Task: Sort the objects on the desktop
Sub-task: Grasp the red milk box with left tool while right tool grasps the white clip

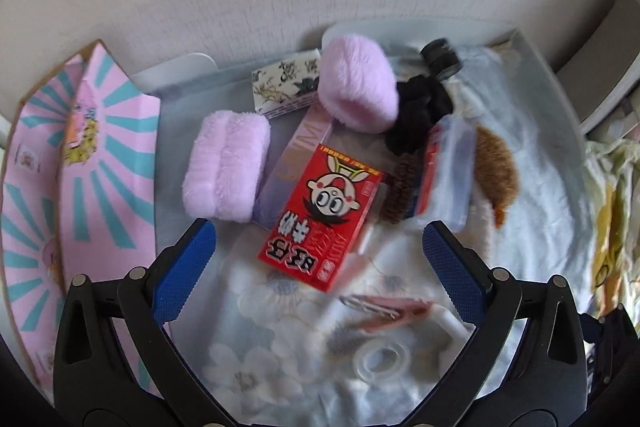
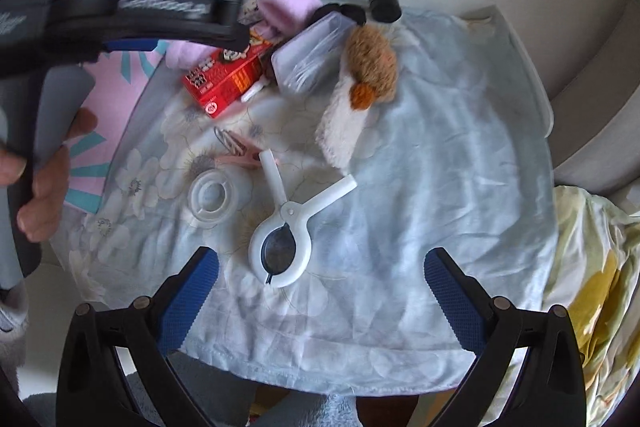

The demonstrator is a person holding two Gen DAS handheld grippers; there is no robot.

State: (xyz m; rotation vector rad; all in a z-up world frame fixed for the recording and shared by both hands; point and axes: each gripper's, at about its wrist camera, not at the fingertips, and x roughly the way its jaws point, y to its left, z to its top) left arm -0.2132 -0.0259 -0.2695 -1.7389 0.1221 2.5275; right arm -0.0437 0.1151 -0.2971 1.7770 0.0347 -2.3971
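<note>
blue pads, left view: left gripper [image 1: 320,255] spread wide and empty, aimed over the red box [image 1: 322,217], probably lined up for a pick.
red box, left view: lies flat on the cloth [image 1: 540,227], leaning over a lilac box [image 1: 294,167], beside a pink puff [image 1: 226,169].
pile, left view: unsorted items crowd the tray [image 1: 552,83] far end.
blue pads, right view: right gripper [image 2: 322,287] wide apart, holding nothing, above the white clamp [image 2: 286,239].
white clamp, right view: alone on open cloth, near the tape ring [image 2: 212,199], easy to reach.
</note>
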